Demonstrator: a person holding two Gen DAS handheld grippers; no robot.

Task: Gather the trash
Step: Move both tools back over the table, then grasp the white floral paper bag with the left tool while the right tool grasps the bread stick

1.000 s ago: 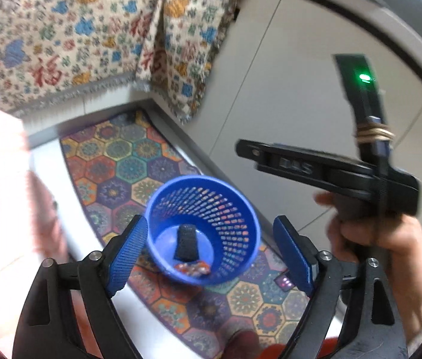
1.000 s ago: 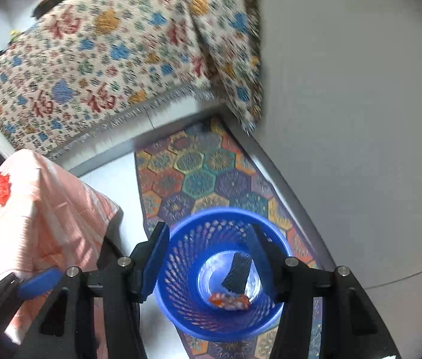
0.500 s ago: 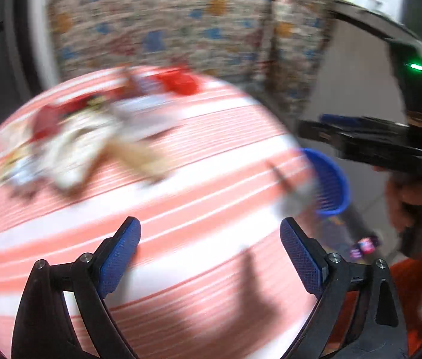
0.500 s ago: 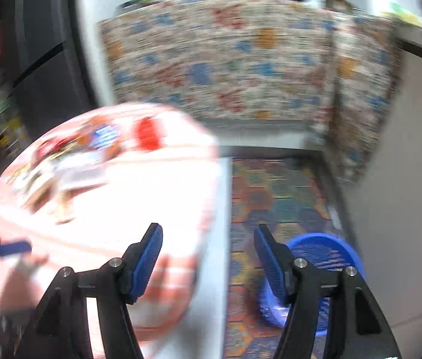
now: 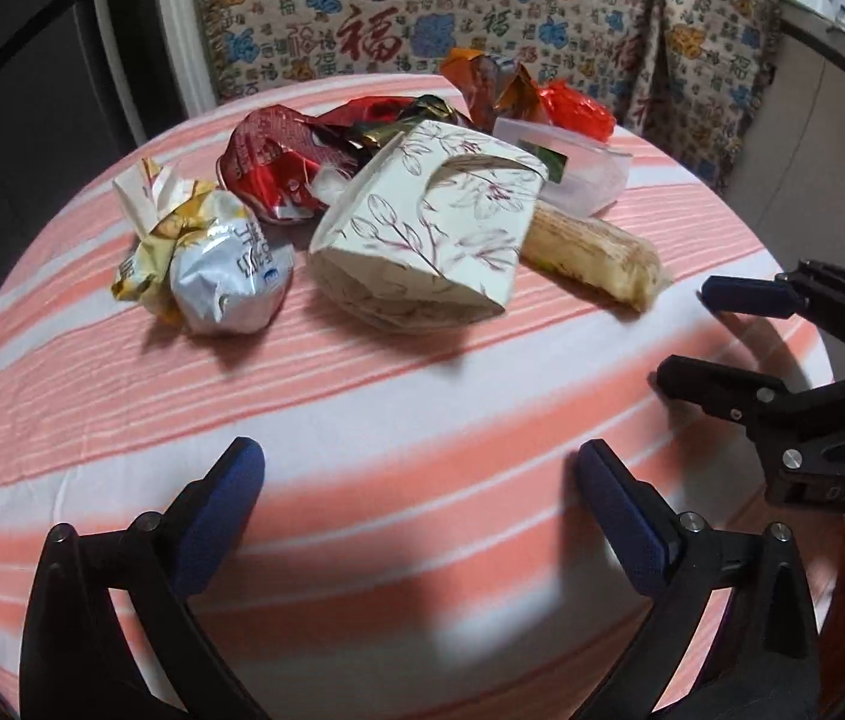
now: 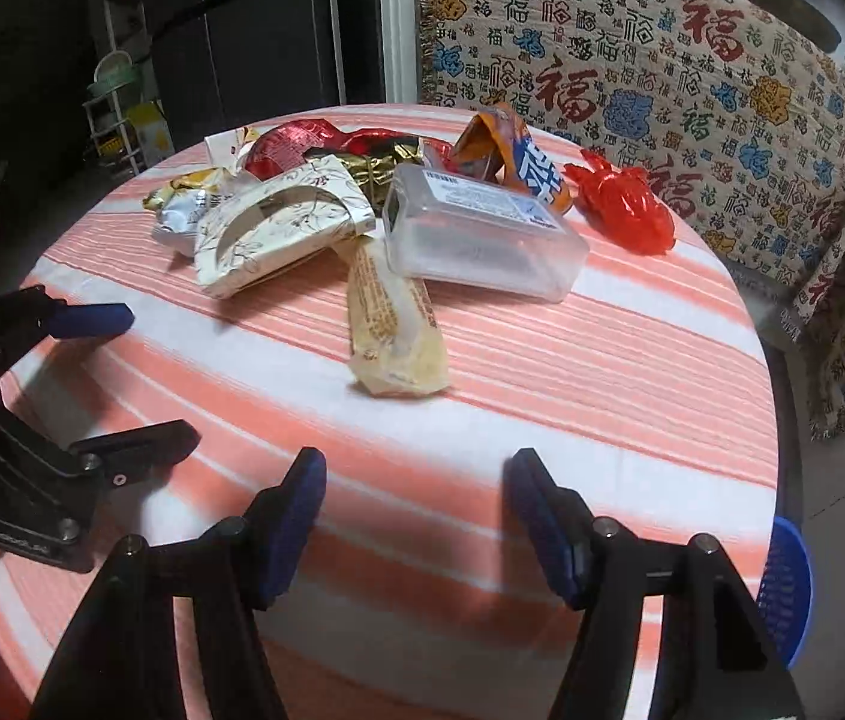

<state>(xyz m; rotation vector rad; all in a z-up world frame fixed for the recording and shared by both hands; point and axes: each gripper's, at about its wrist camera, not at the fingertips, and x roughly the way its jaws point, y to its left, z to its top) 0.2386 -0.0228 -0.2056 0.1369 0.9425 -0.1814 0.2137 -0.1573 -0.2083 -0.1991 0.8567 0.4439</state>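
Trash pile: sits on far half of round table (image 5: 362,420) w/ pink-white striped cloth — well apart from both tools.
Left gripper (image 5: 416,504): jaws spread wide, have just been opening, nothing btwn them, only bare cloth.
Right gripper (image 6: 416,516): jaws apart, also just been opening, nothing btwn them.
Floral paper box (image 5: 428,228): on its side, front of pile; hides part of foil wrappers behind.
Clear plastic box (image 6: 476,234): lies over top end of beige snack wrapper (image 6: 392,324).
Silver-yellow bag (image 5: 212,264): crumpled, left of floral box.
Red wrapper (image 6: 626,204): alone at right of pile.
Blue basket (image 6: 788,588): only rim shows past table edge — contents hidden.
Print on wrappers: too small to read.
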